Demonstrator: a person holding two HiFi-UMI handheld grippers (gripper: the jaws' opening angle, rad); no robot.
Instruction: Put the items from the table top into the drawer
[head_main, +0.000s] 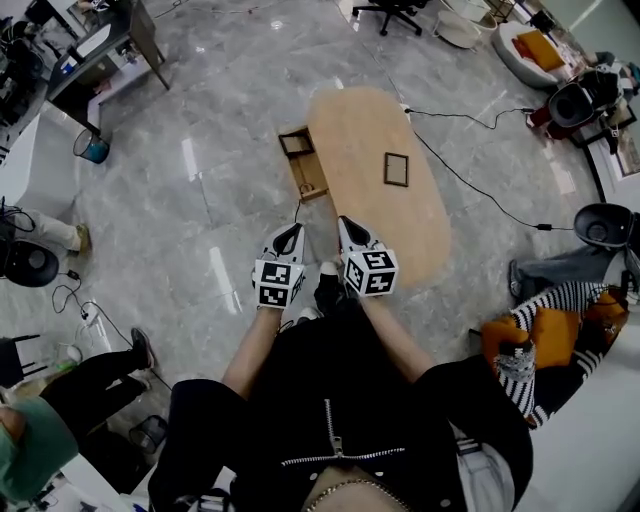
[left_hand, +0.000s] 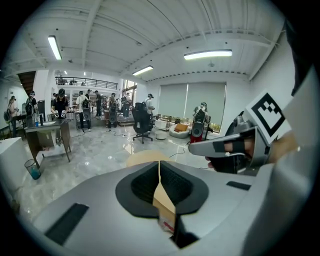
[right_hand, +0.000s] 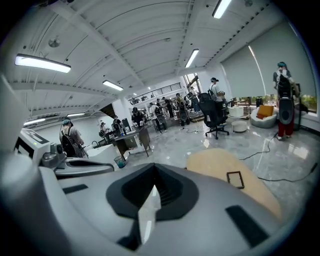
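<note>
While both claws hang side by side at the near end of the oval table (head_main: 372, 120), left gripper (head_main: 290, 236) clenched on nothing, right gripper (head_main: 348, 228) clenched and empty too, dark frame (head_main: 396, 169) flat on the table top well ahead, drawer (head_main: 306, 178) standing open at the table's left edge.

1. Pretty sure this is a big open-plan lab or tech office, not anyone's home: it's one huge hall with a shiny grey stone floor (head_main: 200, 180).
2. Long strip lights (left_hand: 207, 54) run across a bare white ceiling, and there's a balcony railing (left_hand: 87, 80) on the far side.
3. Desks (head_main: 100, 55) loaded with gear sit along the floor's edges, with swivel chairs (left_hand: 141, 122) and a bin (head_main: 95, 148).
4. Cables (head_main: 470, 185) trail over the floor past a lone oval table (head_main: 380, 180).
5. Loads of people (left_hand: 82, 107) are standing around the desks.
</note>
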